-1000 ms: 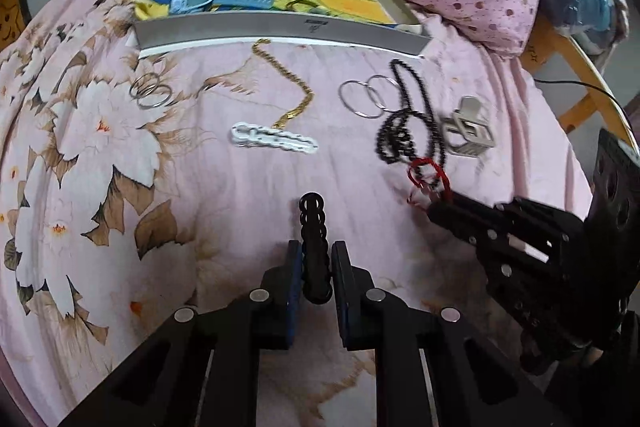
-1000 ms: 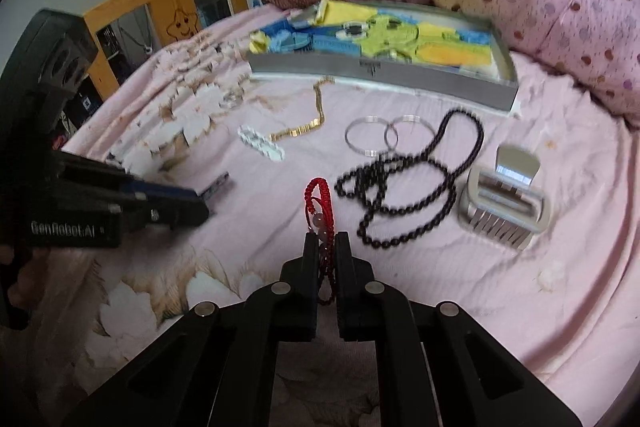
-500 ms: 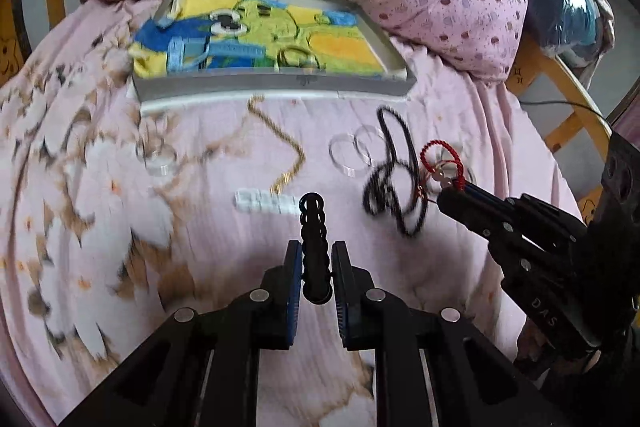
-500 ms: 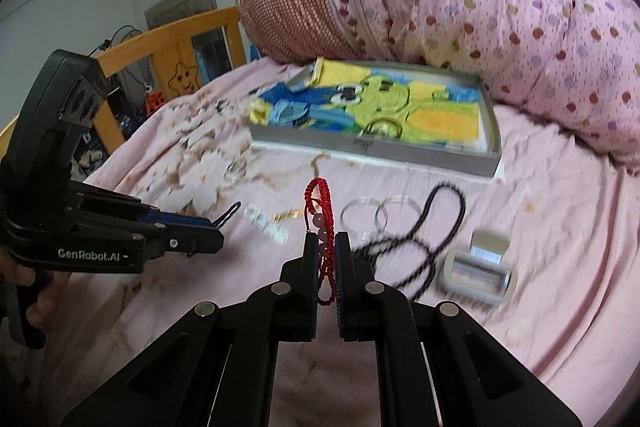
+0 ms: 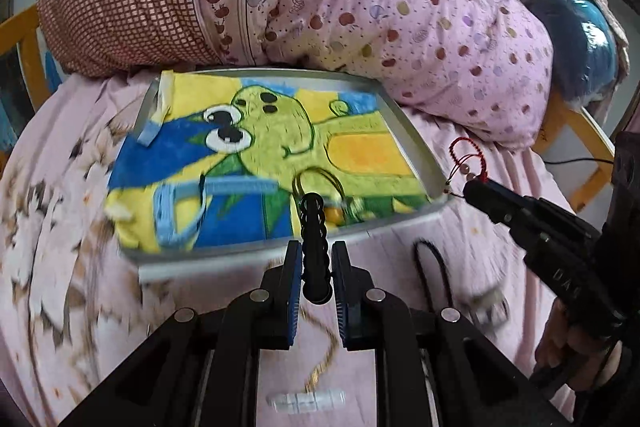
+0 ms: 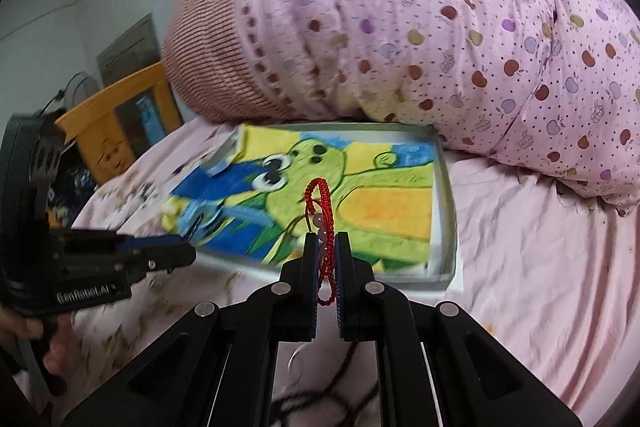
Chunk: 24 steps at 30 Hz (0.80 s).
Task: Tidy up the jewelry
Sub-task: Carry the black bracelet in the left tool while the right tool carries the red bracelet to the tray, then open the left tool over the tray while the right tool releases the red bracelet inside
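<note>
Pink bedsheet (image 5: 72,163) with tray (image 5: 416,139) now close ahead: left gripper (image 5: 316,269), clamped on black clip (image 5: 314,239), and right gripper (image 6: 327,259), pinching red bracelet (image 6: 320,211), had both risen from the sheet toward it, drop-off likely next.

One tray (image 5: 408,223), one black clip (image 5: 314,227), one red bracelet (image 6: 320,211) — two grippers.
</note>
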### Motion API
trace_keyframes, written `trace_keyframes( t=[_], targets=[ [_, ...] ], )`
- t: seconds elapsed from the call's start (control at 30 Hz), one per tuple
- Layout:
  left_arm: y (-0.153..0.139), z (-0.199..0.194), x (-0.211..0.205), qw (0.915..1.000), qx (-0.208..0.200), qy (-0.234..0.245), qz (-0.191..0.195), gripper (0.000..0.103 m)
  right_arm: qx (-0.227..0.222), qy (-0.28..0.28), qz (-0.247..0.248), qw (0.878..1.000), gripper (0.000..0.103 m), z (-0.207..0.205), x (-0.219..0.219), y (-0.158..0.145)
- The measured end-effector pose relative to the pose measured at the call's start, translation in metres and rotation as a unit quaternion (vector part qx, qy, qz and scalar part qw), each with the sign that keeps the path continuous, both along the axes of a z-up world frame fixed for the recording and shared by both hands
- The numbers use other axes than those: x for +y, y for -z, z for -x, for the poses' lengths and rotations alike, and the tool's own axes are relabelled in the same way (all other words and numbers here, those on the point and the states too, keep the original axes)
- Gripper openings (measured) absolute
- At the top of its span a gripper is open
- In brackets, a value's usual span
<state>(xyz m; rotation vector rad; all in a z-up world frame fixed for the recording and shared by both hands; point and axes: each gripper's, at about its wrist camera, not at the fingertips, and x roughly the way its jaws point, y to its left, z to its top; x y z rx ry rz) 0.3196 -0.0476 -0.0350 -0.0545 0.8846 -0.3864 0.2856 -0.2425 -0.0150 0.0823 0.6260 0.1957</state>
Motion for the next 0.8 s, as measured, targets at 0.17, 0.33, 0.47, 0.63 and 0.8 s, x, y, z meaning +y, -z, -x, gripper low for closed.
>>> trace_keyframes(
  t=[0.17, 0.33, 0.47, 0.63, 0.8],
  targets=[
    [0.017, -0.034, -0.007, 0.9998, 0.015, -0.015, -0.005, 0.014, 0.03, 0.012, -0.016, 0.999, 0.007, -0.035, -0.004, 0.018],
    [0.033, -0.055, -0.006, 0.9988, 0.036, -0.03, -0.011, 0.014, 0.068, 0.018, -0.027, 0.997, 0.007, -0.052, -0.002, 0.043],
    [0.041, -0.064, -0.004, 0.9984, 0.045, -0.034, -0.007, 0.014, 0.082, 0.022, -0.029, 0.996, 0.007, -0.06, -0.003, 0.053],
    [0.049, -0.071, 0.0, 0.9974, 0.061, -0.037, -0.002, 0.014, 0.089, 0.027, -0.03, 0.995, 0.007, -0.065, -0.004, 0.057],
    [0.053, -0.076, 0.001, 0.9965, 0.072, -0.042, -0.004, 0.015, 0.101, 0.033, -0.029, 0.994, 0.008, -0.07, -0.006, 0.059]
  ],
)
